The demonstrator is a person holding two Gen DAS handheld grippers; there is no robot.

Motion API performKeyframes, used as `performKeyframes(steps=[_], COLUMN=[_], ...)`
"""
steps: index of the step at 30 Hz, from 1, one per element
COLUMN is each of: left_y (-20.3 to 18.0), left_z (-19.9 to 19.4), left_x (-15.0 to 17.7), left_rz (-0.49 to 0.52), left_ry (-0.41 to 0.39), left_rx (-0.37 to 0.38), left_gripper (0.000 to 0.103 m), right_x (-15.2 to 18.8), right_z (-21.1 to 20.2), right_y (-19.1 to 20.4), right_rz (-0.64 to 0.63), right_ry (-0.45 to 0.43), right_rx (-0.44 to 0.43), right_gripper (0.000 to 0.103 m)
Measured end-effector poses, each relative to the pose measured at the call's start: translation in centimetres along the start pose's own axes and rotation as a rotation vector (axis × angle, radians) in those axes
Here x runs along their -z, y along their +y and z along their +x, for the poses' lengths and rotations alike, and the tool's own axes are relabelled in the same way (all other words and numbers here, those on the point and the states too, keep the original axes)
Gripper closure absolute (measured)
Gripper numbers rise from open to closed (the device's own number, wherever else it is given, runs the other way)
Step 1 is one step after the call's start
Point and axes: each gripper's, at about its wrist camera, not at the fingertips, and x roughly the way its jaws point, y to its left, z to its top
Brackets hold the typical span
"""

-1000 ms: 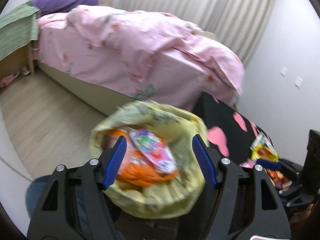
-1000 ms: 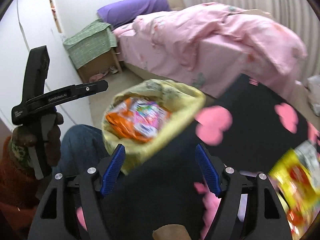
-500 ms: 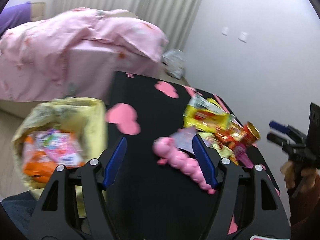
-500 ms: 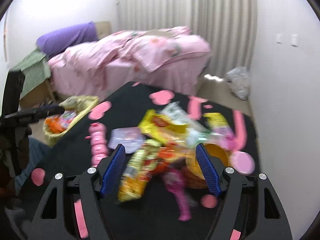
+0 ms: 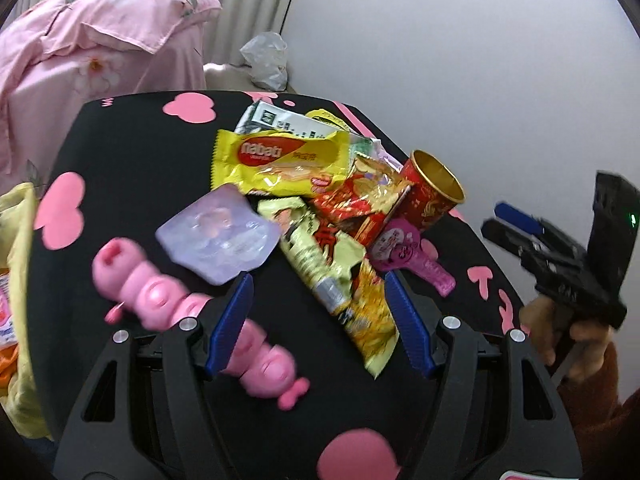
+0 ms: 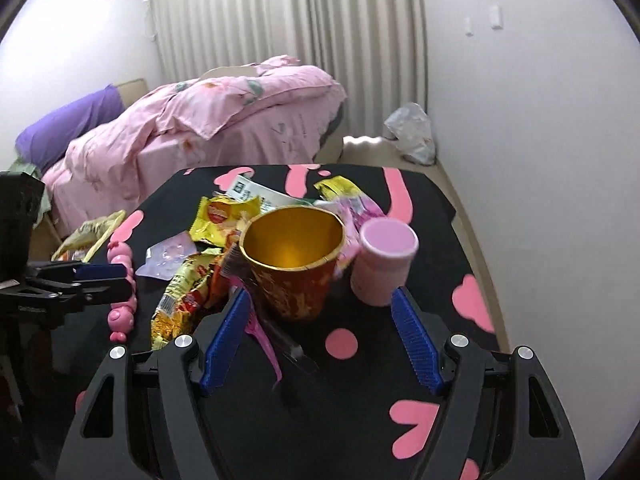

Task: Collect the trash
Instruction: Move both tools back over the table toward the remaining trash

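A pile of trash lies on the black table with pink hearts: a yellow wafer wrapper, a yellow-green snack packet, a red foil wrapper and a red paper cup with gold inside, upright in the right wrist view. My left gripper is open over the snack packet. My right gripper is open just before the cup. A yellow trash bag with wrappers hangs at the table's left edge.
A pink caterpillar toy, a clear plastic blister, a pink fan-shaped toy and a pink canister lie among the trash. A pink bed stands behind the table. A wall runs along the right.
Both grippers swung from the yellow trash bag to the right, over the trash pile. The right gripper has come close up to the red cup. Both stayed open.
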Motion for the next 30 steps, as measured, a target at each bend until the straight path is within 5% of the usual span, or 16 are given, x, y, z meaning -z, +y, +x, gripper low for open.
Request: performKeyframes(steps=[13, 16, 21, 30], left_y=[4.8, 6.1, 5.7, 4.0], left_z=[-1.4, -1.8, -2.0, -1.4], left_x=[-1.9, -1.4, -0.7, -1.0], left_rz=[-0.097, -0.132, -0.087, 0.002], left_ry=[-0.077, -0.079, -0.081, -0.072], left_rx=[-0.137, -0.145, -0.151, -0.126], left_gripper=[0.038, 0.038, 0.038, 0.038], right_x=[1.7, 1.8, 2.5, 4.7], right_z=[5.1, 6.8, 5.8, 2.9], right_y=[2.9, 3.6, 5.2, 5.7], right_rz=[-0.206, -0.202, -0.207, -0.164], right_ry=[0.176, 0.240, 0.247, 0.247], right_rx=[-0.151, -0.207, -0.274, -0.306], right_gripper=[0.034, 0.064, 0.086, 0.092])
